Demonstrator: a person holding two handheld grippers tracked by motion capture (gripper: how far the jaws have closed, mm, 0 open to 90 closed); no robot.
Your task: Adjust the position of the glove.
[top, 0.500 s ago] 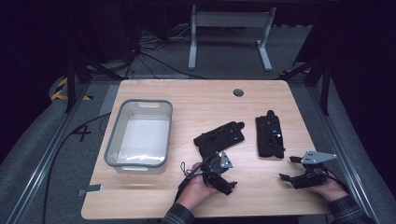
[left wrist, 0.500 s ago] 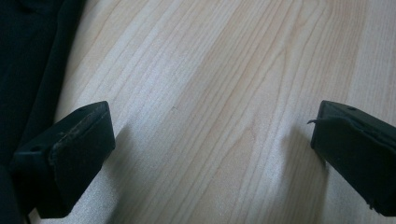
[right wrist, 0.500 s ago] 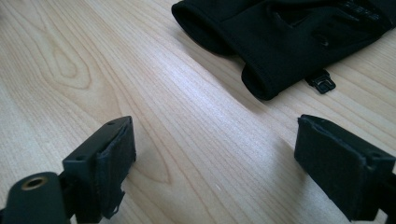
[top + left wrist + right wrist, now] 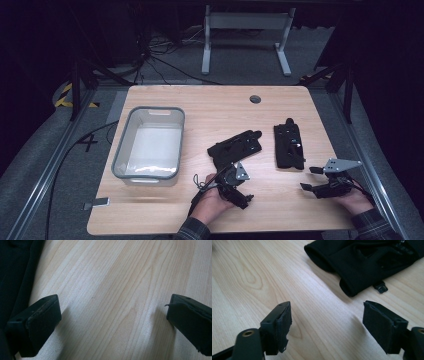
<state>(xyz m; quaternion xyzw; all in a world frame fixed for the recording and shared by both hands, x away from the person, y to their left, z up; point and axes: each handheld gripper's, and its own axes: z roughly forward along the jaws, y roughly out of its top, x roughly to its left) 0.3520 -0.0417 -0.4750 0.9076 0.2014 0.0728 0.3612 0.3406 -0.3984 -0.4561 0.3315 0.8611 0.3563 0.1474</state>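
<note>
On the wooden table point(image 4: 210, 107), both black fabric gloves lie flat and untouched: the left-hand glove point(image 4: 236, 146) angled just past my left gripper point(image 4: 239, 192), the right-hand glove point(image 4: 288, 145) lengthwise a little beyond my right gripper point(image 4: 316, 179). I judge the work barely begun, since nothing is lifted and the grey plastic bin point(image 4: 149, 144), well off to the left, holds nothing I can see. Picking up each glove and carrying it over appears to be all that is left.

My left jaws stand wide apart over bare wood, a dark edge of cloth at their left in the left gripper view. My right jaws are also spread and empty, the cuff of the right-hand glove point(image 4: 362, 265) near ahead.

Room is generous between gloves and bin; the near edge sits close under my hands, and the right edge runs just beside my right gripper.
</note>
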